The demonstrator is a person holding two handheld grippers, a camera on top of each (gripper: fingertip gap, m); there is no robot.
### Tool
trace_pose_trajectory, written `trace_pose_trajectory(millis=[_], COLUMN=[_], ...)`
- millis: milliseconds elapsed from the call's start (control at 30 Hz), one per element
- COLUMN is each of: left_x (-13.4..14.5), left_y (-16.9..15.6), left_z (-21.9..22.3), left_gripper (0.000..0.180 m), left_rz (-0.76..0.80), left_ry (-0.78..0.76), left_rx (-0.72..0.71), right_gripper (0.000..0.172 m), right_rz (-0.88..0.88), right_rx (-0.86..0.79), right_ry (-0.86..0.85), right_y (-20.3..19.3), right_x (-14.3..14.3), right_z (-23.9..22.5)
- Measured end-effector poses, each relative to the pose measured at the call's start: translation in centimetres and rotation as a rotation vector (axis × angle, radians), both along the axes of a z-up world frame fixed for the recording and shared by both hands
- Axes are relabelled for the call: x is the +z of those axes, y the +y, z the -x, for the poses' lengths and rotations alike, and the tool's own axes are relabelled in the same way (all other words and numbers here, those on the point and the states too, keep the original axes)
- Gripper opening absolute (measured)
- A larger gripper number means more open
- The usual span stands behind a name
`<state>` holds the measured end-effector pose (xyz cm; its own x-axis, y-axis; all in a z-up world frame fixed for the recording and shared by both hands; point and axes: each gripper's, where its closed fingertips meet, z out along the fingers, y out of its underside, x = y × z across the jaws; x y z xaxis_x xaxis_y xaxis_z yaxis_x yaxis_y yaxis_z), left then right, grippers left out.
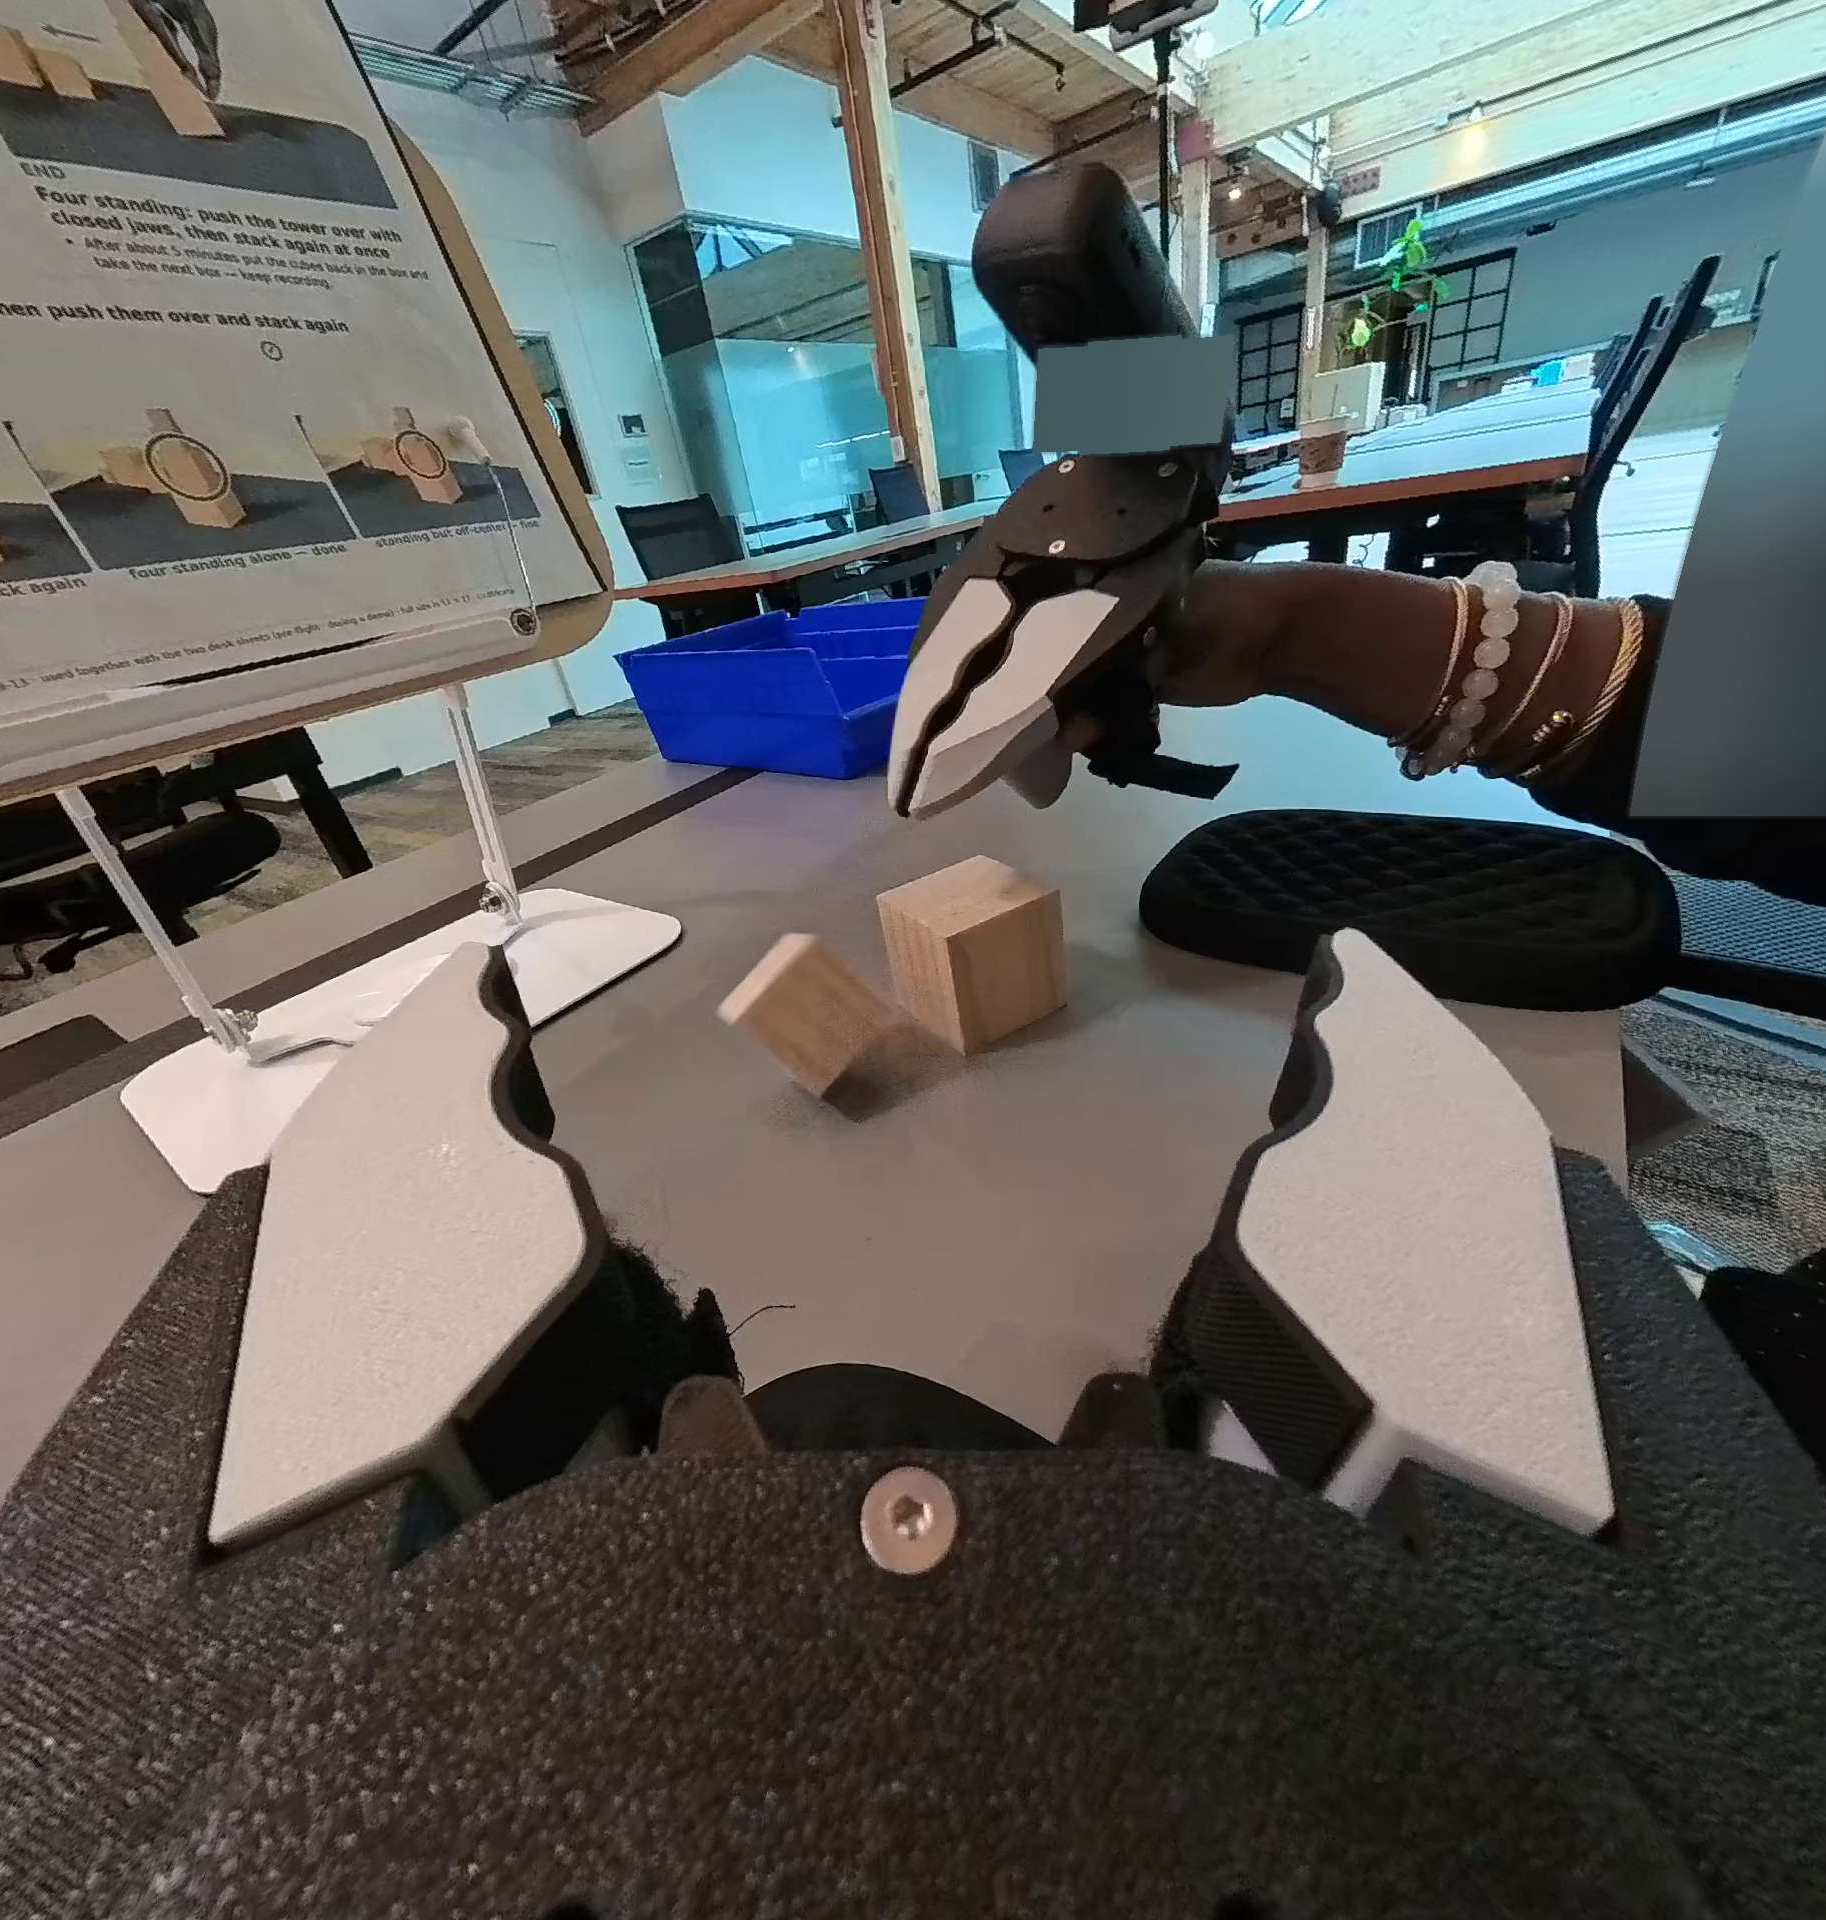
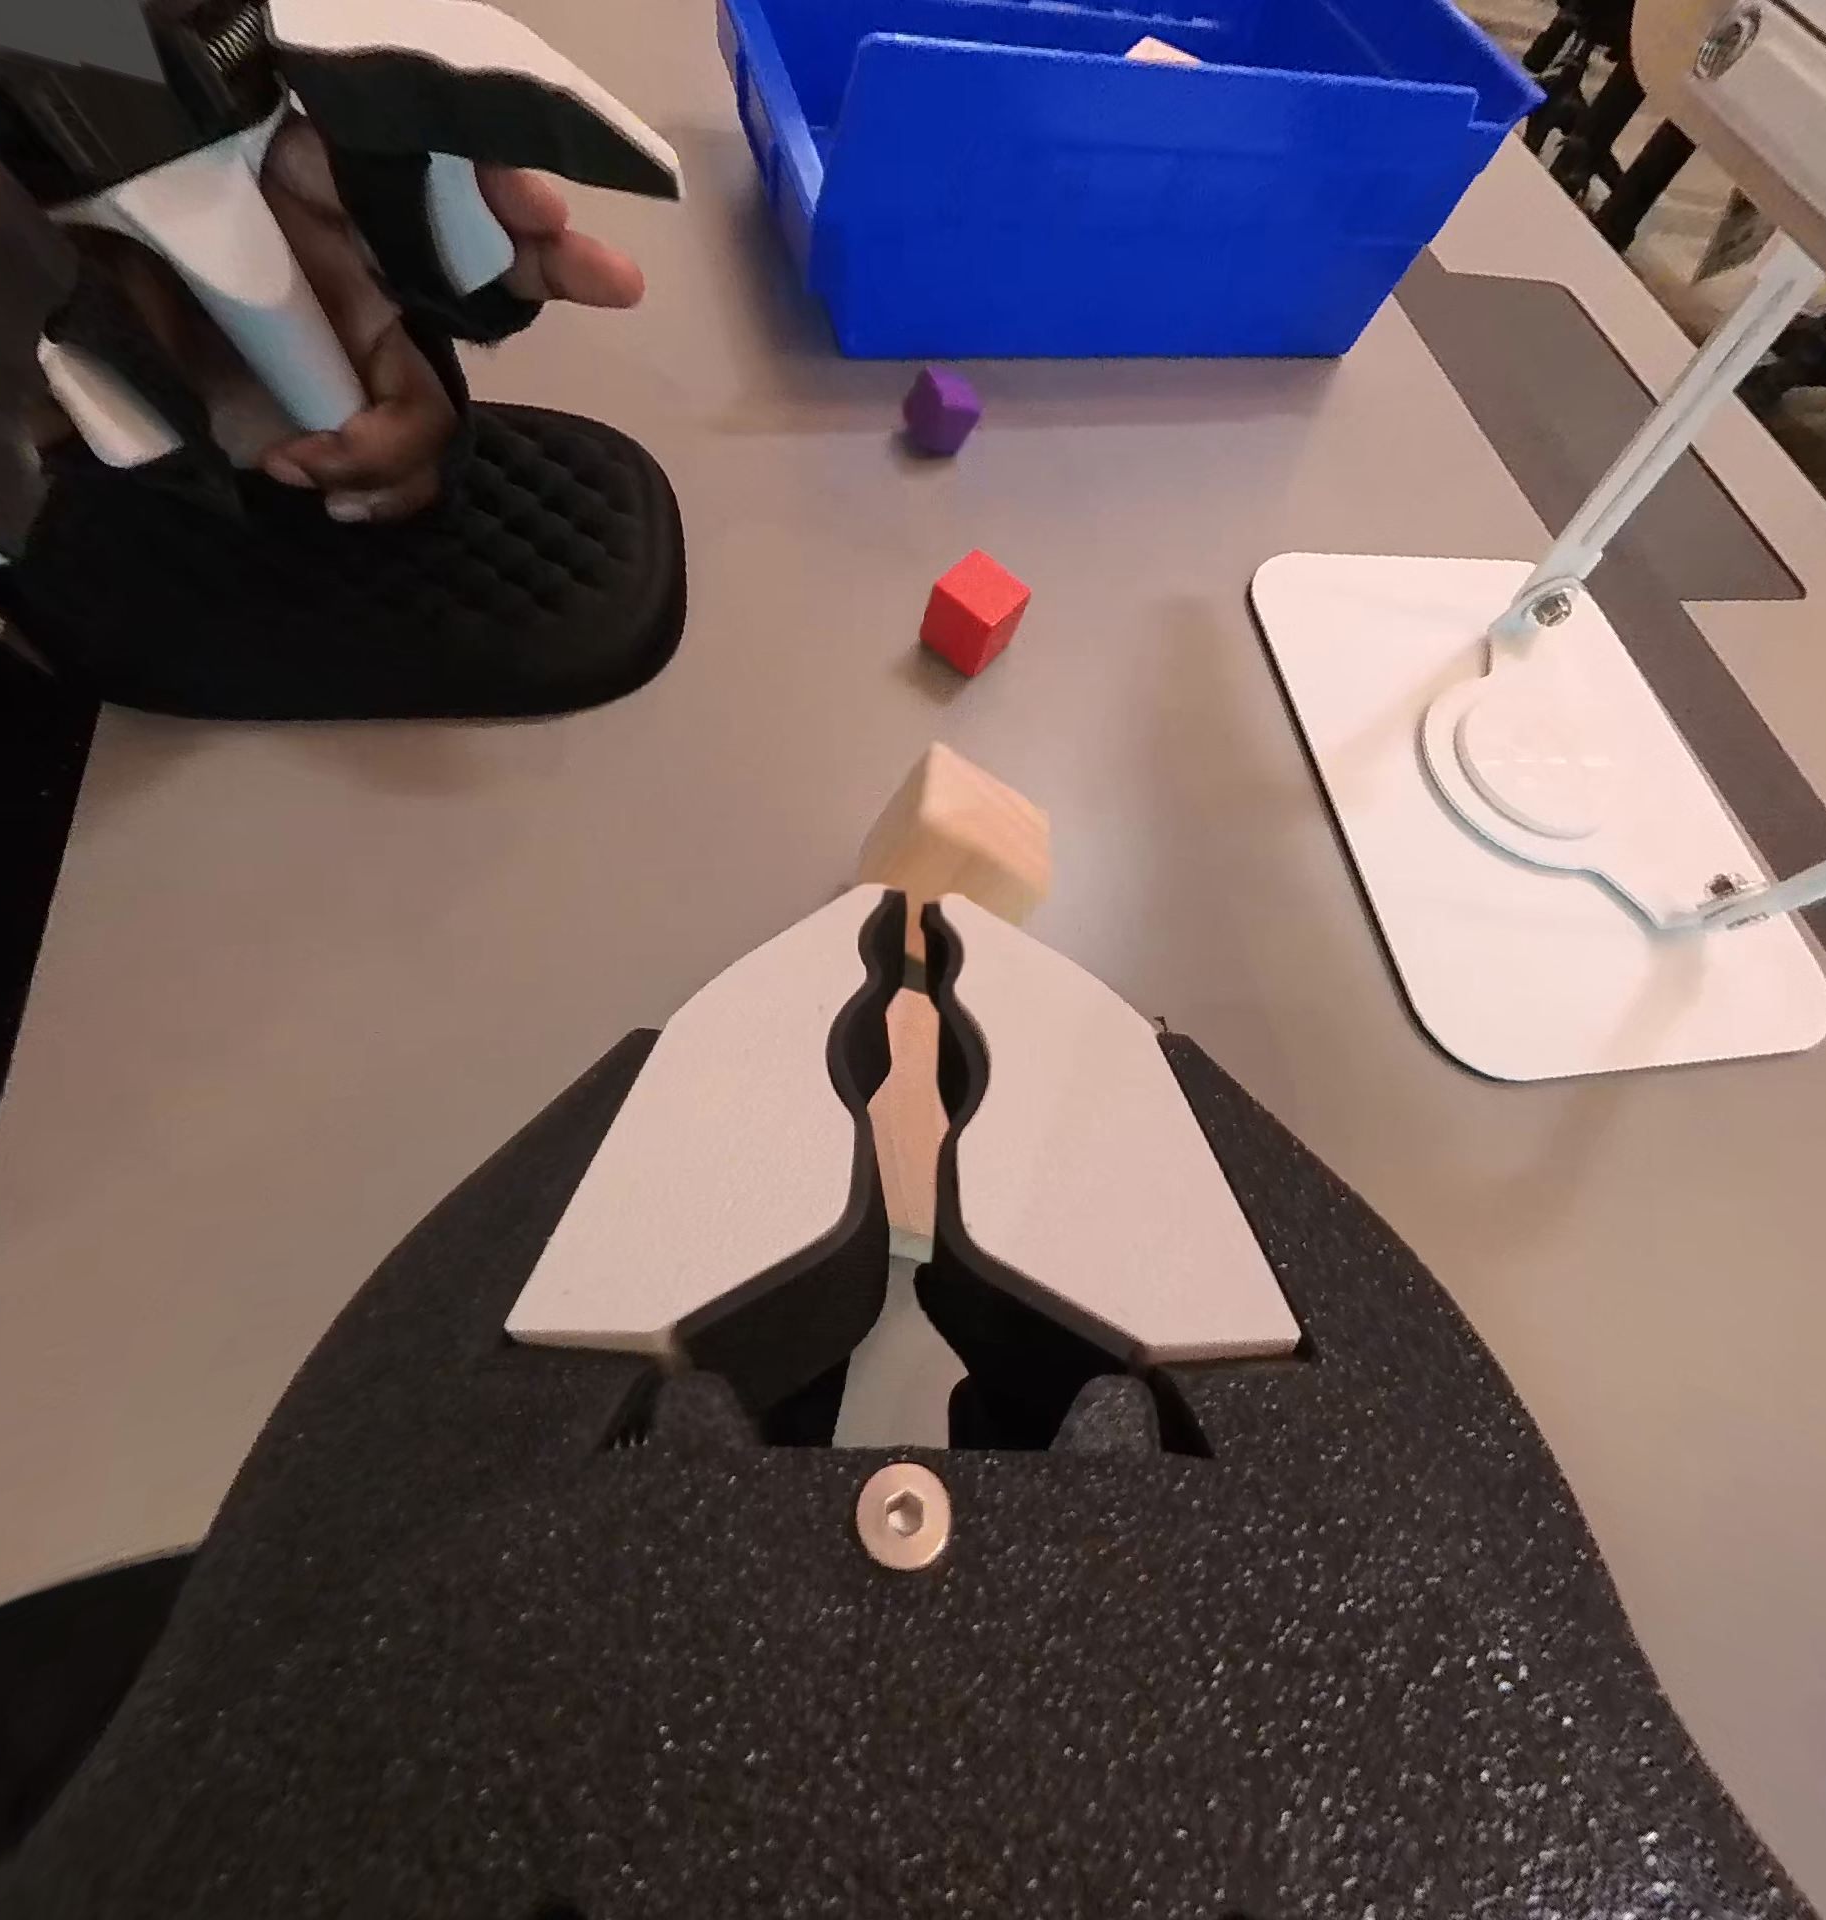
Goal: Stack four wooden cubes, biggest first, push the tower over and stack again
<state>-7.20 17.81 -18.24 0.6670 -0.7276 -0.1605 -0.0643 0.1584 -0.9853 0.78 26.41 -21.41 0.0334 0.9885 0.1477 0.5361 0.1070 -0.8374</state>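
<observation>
1. Between the spread fingers (image 1: 410,1195) of the left gripper (image 1: 914,951), which stand wide apart and grip nothing, two plain wooden cubes sit on the grey surface (image 1: 992,1195) just ahead of the fingertips.
2. Nearer the left finger, the tilted cube (image 1: 805,1013) balances on one lower edge and looks blurred. Touching or just beside it, towards the right finger, the upright cube (image 1: 976,951) rests flat.
3. Above the upright cube, the right gripper (image 2: 904,899) points down with its fingers (image 2: 743,1091) brought together and nothing between them. Pale wood shows below through the slit.
4. Handling, as a judgement: both cubes look light, rigid and unbreakable. Bare wood should give the pads fair friction. Take hold on two opposite flat faces, centred, not across corners. The tilted cube appears unstable.
5. Beyond the right fingertips lie one red cube (image 2: 973,613), then one purple block (image 2: 940,410), then one blue bin (image 2: 1096,229) holding a pale piece only partly visible.
6. Left of those fingers lies one black pad (image 2: 535,582); to the right stands one white stand base (image 2: 1408,748), carrying a printed sheet (image 1: 213,364).
7. Count: two plain cubes, one red, one purple.
</observation>
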Motion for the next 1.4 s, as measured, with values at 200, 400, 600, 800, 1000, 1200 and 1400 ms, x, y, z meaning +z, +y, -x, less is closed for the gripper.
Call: trace_pose_trajectory(millis=[200,400,600,800,1000,1200,1400], left_x=[0.0,0.0,0.0,0.0,-0.3,-0.1,-2.0], left_y=[0.0,0.0,0.0,0.0,-2.0,-5.6,-5.7], left_z=[0.0,0.0,0.0,0.1,-1.3,-1.6,-2.9], left_gripper=[0.136,0.136,0.136,0.138,0.140,0.140,0.136], left_rz=[0.000,0.000,-0.002,-0.004,-0.012,0.044,0.168], left_ry=[0.001,0.002,0.001,0.001,0.032,-0.019,0.095], left_rx=[-0.002,0.000,0.000,0.008,-0.188,-0.555,-0.629], right_gripper=[0.018,0.073,0.130,0.119,0.110,0.111,0.103], right_rz=[-0.004,0.014,0.040,0.029,0.114,0.135,0.141], right_rx=[0.008,0.042,0.001,-0.166,-0.168,-0.156,-0.286], right_ry=[0.040,0.136,0.348,0.225,0.030,-0.208,-0.474], right_y=[-0.4,-1.4,-1.2,1.1,0.1,-1.0,-1.0], right_x=[1.3,3.3,5.2,3.0,0.8,-1.7,-3.3], right_z=[-0.4,-1.1,-2.6,-5.2,-4.4,-3.2,-3.0])
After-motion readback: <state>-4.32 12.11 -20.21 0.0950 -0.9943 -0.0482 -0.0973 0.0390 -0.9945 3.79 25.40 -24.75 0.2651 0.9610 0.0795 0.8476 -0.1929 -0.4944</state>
